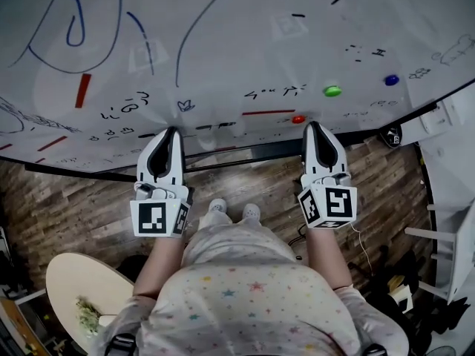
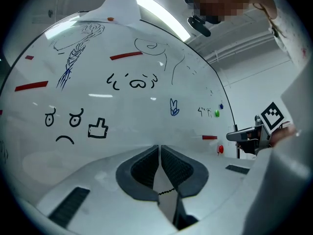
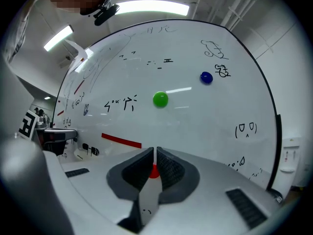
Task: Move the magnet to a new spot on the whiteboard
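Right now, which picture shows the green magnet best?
The right gripper view: the green magnet sits big and unblocked near the middle of the whiteboard. The head view shows it smaller, on the board's right side. The left gripper view shows only a tiny green dot far off at the right.

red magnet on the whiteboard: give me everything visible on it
The small round red magnet looks like a glossy plastic dome, stuck flat on the white whiteboard near its lower edge, just right of a short red bar and below-left of the round green magnet. The right gripper has its claw closed, tips right next to the magnet; in the right gripper view only a sliver of red shows through the slit between the jaws. It does not look gripped; contact is unclear.
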A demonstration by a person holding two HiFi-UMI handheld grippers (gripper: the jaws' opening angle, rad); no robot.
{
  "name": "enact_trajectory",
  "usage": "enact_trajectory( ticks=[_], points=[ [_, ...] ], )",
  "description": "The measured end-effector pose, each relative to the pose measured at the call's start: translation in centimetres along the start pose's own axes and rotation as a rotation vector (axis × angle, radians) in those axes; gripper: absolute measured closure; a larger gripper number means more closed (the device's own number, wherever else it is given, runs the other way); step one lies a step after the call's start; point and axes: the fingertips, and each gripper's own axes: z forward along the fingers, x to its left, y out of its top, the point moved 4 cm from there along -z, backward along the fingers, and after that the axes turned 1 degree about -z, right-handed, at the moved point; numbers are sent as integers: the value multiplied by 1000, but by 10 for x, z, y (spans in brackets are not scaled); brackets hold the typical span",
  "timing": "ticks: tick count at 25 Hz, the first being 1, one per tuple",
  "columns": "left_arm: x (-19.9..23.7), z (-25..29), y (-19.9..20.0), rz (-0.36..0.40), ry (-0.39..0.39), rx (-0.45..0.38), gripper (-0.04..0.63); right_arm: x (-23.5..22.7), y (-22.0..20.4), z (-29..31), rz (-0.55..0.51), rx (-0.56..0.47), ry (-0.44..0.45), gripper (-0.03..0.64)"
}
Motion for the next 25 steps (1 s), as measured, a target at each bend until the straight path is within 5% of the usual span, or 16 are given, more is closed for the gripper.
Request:
enact_trajectory(
  ticks=[25],
  points=[
    [-5, 1, -7, 16, 26, 39, 569, 7, -35, 25, -20, 95, 31, 452]
  ],
)
